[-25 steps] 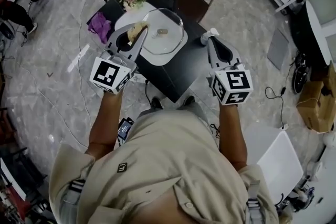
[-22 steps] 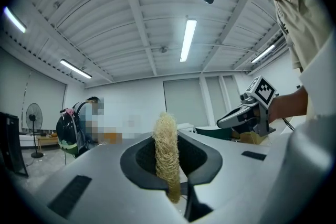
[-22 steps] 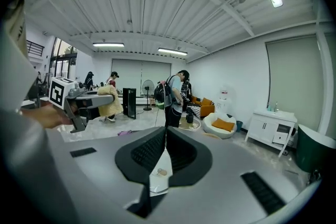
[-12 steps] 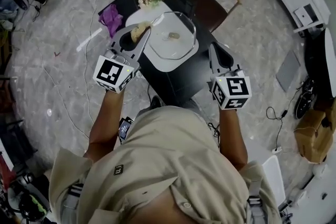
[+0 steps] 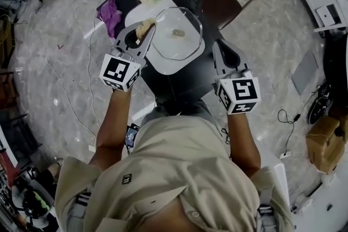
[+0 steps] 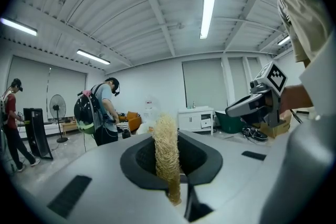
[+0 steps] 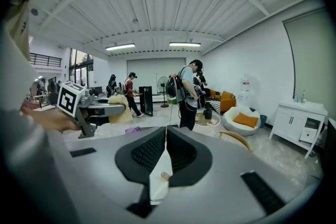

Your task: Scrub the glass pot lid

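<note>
Left gripper clamps loofah beside glass lid on plate; right gripper closed, empty.

Beige shirt, seemingly short-sleeved, small chest logo

The person's chest hid the near edge of the dark bench. The left gripper covered part of the glass pot lid's left rim. A brownish spot at the lid's centre was too small to identify. The loofah scrubber's lower end vanished between the jaws.
</note>
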`<state>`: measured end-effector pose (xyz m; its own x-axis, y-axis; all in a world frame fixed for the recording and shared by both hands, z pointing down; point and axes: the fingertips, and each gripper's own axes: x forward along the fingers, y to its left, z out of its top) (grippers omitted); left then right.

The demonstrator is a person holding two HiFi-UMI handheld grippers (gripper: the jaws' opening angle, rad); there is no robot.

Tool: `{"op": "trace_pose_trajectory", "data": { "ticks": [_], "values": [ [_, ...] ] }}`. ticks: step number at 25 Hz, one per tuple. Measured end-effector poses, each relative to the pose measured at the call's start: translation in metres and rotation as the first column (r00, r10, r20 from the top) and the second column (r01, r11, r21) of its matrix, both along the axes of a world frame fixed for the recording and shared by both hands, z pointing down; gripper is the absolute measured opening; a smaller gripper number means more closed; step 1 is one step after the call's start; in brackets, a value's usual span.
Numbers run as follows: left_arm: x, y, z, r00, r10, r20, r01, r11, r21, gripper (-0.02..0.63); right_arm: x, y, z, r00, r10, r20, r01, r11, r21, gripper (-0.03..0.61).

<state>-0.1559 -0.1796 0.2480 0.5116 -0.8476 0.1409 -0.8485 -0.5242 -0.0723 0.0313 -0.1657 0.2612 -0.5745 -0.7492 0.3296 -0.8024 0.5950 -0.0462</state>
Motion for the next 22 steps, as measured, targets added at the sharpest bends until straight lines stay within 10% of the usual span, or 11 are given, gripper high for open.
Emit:
{"op": "trace_pose_trajectory", "data": {
  "ticks": [22],
  "values": [
    [0.033,-0.149,0.245,0.997,-0.078,0.021,0.081,0.958,-0.274,0.049,-0.010,-0.055,0.134,0.997,-0.075,-0.026,0.069,0.981,-0.183,0.026]
  ]
}}
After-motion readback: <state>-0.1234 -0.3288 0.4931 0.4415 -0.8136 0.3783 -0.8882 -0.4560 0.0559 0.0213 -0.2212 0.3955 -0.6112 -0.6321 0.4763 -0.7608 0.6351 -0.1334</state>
